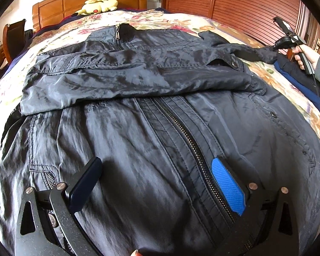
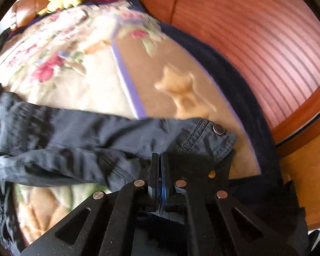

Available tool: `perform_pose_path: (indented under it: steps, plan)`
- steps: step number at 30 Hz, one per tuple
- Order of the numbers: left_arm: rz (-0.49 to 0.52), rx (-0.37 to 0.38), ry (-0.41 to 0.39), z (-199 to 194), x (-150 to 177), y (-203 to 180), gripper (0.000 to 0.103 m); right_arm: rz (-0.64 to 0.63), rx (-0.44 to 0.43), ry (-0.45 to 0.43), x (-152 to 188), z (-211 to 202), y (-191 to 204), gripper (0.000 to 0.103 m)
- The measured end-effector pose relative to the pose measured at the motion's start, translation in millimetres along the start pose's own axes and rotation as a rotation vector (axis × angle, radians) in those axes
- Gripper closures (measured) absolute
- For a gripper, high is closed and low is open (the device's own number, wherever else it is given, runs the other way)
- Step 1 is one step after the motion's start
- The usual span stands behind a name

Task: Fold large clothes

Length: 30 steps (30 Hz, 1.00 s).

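Left wrist view. The jacket [image 1: 160, 111] lies front-up on the flowered bedspread [image 1: 160, 19], zip [image 1: 187, 140] closed, hem towards me. One sleeve [image 1: 121, 85] is already folded across the chest. My left gripper [image 1: 157, 183] hovers over the lower front with its jaws spread wide, the blue pad [image 1: 228, 187] just beside the zip; nothing is between them. Far right, the other sleeve [image 1: 253, 53] stretches out to my right gripper [image 1: 275, 48], which my hand [image 1: 305, 57] holds by the handle.

Fabric reads as thin shiny woven stuff: light, limp, probably slippery. I judge it will slide over itself and shed a fold unless laid flat. Stitched seams, cuffs and the zip placket are the firmer places to pinch.

Right wrist view (blurred). My right gripper [image 2: 160, 160] has its jaws pressed together on the cuff end of the sleeve [image 2: 96, 140], just beside the snap button [image 2: 218, 129]. The doubled, stitched cuff [image 2: 209, 136] is a sound hold; a pinch on the plain cloth would slip more easily. The sleeve runs off left, sagging onto the bedspread [image 2: 91, 89]; the wooden wardrobe [image 2: 256, 32] stands behind.

Next, in my judgement: carry the cuff across the chest onto the first sleeve, low and slow.
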State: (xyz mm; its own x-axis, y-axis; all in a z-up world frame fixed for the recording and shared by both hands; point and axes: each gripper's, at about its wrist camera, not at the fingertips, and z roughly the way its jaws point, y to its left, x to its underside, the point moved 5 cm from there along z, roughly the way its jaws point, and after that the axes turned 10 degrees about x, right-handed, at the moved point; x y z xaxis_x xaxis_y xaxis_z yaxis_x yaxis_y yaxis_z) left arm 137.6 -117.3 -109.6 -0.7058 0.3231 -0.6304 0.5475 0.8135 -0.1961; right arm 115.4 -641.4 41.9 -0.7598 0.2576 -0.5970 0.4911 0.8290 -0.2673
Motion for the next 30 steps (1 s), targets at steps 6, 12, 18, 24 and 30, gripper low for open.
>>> perform_pose_path:
  steps: [6, 12, 18, 24, 30]
  plan:
    - [-0.011, 0.006, -0.049, -14, -3, 2, 0.0, -0.026, -0.02, -0.088, -1, -41, 24, 0.102]
    - [-0.006, -0.023, -0.11, -36, -6, 7, 0.0, -0.118, -0.075, -0.171, 10, -84, 80, 0.102]
    - [0.002, -0.055, -0.163, -60, -8, 16, 0.0, -0.241, -0.16, -0.275, 29, -132, 145, 0.102]
    - [-0.015, -0.059, -0.191, -76, -7, 24, 0.0, -0.325, -0.241, -0.372, 57, -175, 208, 0.102]
    - [-0.014, -0.073, -0.224, -95, -5, 30, 0.0, -0.387, -0.328, -0.439, 75, -211, 256, 0.103]
